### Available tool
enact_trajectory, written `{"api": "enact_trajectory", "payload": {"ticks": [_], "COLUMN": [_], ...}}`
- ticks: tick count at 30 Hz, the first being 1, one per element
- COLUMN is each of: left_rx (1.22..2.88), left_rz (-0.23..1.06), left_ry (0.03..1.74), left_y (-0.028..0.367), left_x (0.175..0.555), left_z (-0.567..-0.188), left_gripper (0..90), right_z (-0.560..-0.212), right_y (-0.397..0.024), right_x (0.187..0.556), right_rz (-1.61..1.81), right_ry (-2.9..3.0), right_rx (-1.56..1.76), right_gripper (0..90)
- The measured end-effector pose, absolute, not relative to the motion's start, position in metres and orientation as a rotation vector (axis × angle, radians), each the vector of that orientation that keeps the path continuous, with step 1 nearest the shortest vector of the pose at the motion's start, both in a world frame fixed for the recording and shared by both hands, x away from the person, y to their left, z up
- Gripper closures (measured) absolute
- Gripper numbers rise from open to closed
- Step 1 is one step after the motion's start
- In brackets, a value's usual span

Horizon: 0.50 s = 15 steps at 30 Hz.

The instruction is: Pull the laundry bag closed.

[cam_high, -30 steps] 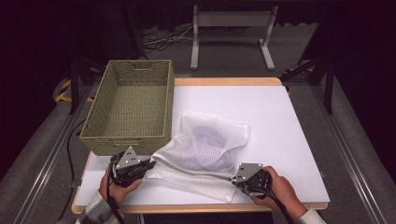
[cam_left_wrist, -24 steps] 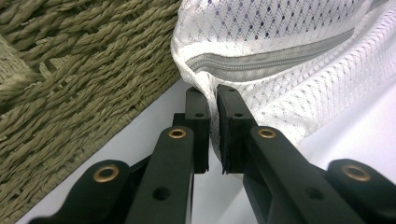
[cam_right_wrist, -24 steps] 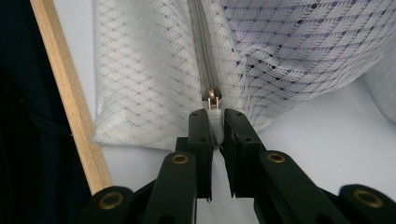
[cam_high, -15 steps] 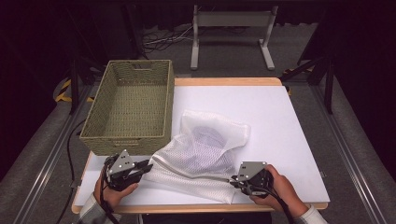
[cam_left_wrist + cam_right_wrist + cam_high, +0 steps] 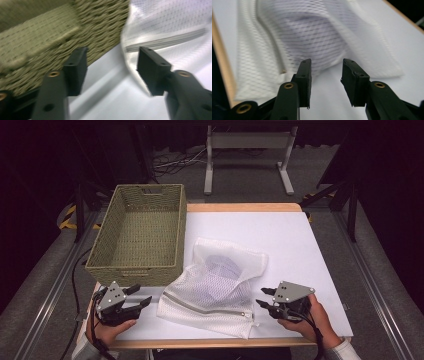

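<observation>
The mesh bag [image 5: 212, 292] has been let go: the jaws of the left hand-held gripper [image 5: 142, 295] and the right hand-held gripper [image 5: 262, 305] have just been opening, now spread with nothing between them, drawn back from the bag's near corners. It lies slack on the white surface [image 5: 300, 250], beside the woven basket [image 5: 137, 232]. The near edge sits close; open room lies beyond and rightward.

White mesh laundry bag [image 5: 215, 290], zipped shut

It lies crumpled flat between both sets of jaws, touching neither.
</observation>
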<state>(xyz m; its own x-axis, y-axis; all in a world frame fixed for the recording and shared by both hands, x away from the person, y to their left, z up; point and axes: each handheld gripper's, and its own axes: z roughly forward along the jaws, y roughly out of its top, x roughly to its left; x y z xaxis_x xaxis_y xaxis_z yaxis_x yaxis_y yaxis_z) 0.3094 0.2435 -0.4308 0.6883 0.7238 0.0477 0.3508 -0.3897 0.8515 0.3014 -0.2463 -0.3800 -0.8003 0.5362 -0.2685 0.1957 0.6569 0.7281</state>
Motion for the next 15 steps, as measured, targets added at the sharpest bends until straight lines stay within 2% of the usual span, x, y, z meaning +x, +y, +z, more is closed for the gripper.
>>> {"api": "enact_trajectory", "payload": {"ticks": [8,15], "left_rx": [2.026,2.033], "left_rz": [0.584,0.631], "left_ry": [0.824,0.840], "left_y": [0.249,0.258], "left_x": [0.311,0.314], "left_z": [-0.434,-0.440], "left_gripper": [29.3,24.5], "right_z": [-0.380,-0.387], "right_y": [-0.268,-0.288], "right_x": [0.309,0.315], "right_rz": [0.998,1.001], "right_ry": [2.300,2.229], "right_rx": [0.639,0.701], "right_gripper": [45.2,39.8]}}
